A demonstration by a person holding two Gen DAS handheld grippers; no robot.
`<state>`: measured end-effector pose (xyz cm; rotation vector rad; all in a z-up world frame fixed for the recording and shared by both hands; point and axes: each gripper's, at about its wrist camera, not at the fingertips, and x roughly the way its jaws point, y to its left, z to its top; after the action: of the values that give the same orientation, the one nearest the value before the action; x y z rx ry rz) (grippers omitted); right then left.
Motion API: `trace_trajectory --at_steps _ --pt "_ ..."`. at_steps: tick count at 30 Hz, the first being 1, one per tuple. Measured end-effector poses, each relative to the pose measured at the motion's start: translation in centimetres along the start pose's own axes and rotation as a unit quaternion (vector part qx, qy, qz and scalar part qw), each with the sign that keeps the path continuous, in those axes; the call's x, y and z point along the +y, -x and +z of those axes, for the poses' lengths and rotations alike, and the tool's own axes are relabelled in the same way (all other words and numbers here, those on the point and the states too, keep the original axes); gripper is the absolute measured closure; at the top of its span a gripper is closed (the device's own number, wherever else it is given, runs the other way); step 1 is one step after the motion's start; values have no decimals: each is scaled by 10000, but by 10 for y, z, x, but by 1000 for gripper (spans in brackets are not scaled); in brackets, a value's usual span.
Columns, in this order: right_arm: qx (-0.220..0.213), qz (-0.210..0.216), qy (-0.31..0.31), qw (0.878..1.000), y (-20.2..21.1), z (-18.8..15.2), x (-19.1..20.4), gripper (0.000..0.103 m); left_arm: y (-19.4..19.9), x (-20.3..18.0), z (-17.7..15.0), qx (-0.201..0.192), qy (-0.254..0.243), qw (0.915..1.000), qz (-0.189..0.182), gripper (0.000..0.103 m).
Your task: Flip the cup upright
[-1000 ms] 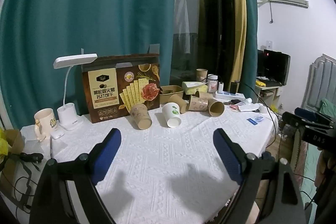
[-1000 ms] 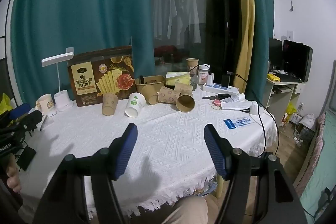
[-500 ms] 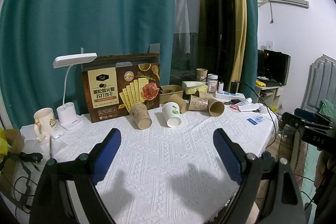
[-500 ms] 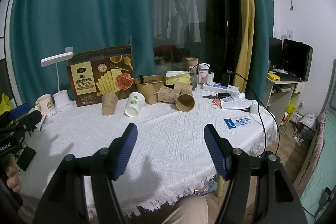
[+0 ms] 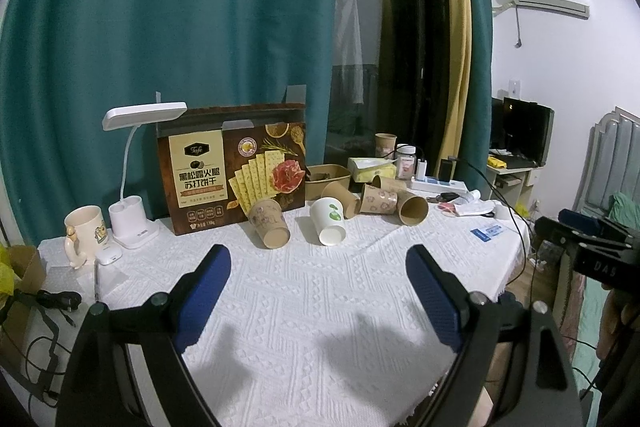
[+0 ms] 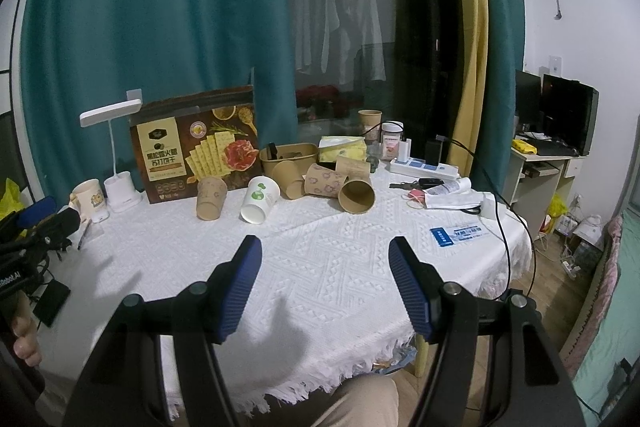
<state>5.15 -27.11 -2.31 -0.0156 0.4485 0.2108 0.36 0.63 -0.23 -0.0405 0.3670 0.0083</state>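
Currently both idle: left gripper (image 5: pixel 318 269) and right gripper (image 6: pixel 325 261) fingers released, nothing between them, over bare table (image 6: pixel 332 267). Tipped paper cups well ahead of the fingers: white cup (image 5: pixel 327 221), brown cup (image 5: pixel 269 223) just left of it.

Near half of the white tablecloth (image 5: pixel 304 311) is bare — I've got free room from my grippers up to the row of tipped paper cups (image 5: pixel 332 223). Behind that row it's tight: cracker box (image 5: pixel 234 179), brown tray (image 5: pixel 328 177) and tissue pack (image 5: pixel 370 169) stand close, so no way in from the back. Left flank is blocked by desk lamp (image 5: pixel 132 187) and mug (image 5: pixel 82 231) — right flank by power strip (image 6: pixel 424 167), cable (image 6: pixel 496 195) and papers (image 6: pixel 452 197).
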Motion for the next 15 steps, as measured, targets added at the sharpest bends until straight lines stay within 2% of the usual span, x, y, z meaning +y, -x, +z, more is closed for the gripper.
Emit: trace_trajectory --at_steps 15 --pt "13 -6 2 10000 -1 1 0 39 -2 2 0 -3 19 10000 -2 14"
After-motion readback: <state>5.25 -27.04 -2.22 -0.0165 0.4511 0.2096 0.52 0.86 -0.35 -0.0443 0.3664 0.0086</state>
